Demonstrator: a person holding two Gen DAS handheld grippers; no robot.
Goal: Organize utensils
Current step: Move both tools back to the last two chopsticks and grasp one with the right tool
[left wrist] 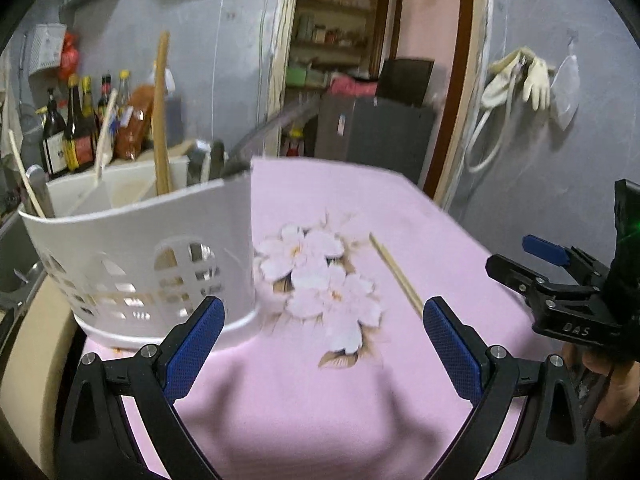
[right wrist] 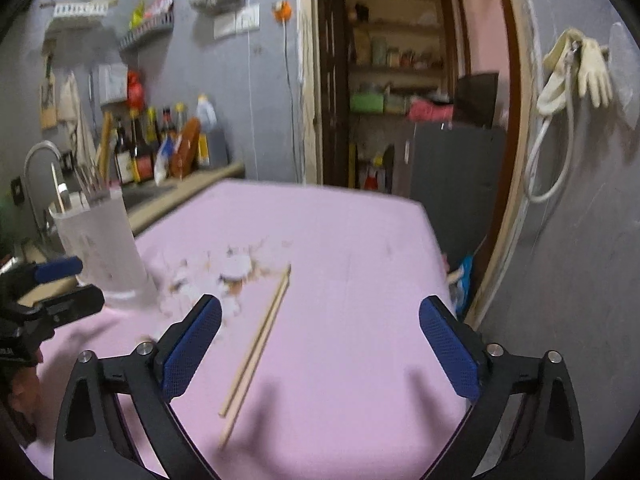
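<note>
A pair of wooden chopsticks lies on the pink flowered cloth, between and just ahead of my open right gripper. The chopsticks also show in the left wrist view, right of the flower print. A white slotted utensil basket stands at the cloth's left, holding several wooden and metal utensils; it shows at far left in the right wrist view. My left gripper is open and empty, just right of the basket. Each gripper appears in the other's view, the right and the left.
A counter with sauce bottles and a sink tap lies behind the basket. An open doorway with shelves and a grey cabinet is beyond the table. Gloves and a hose hang on the right wall.
</note>
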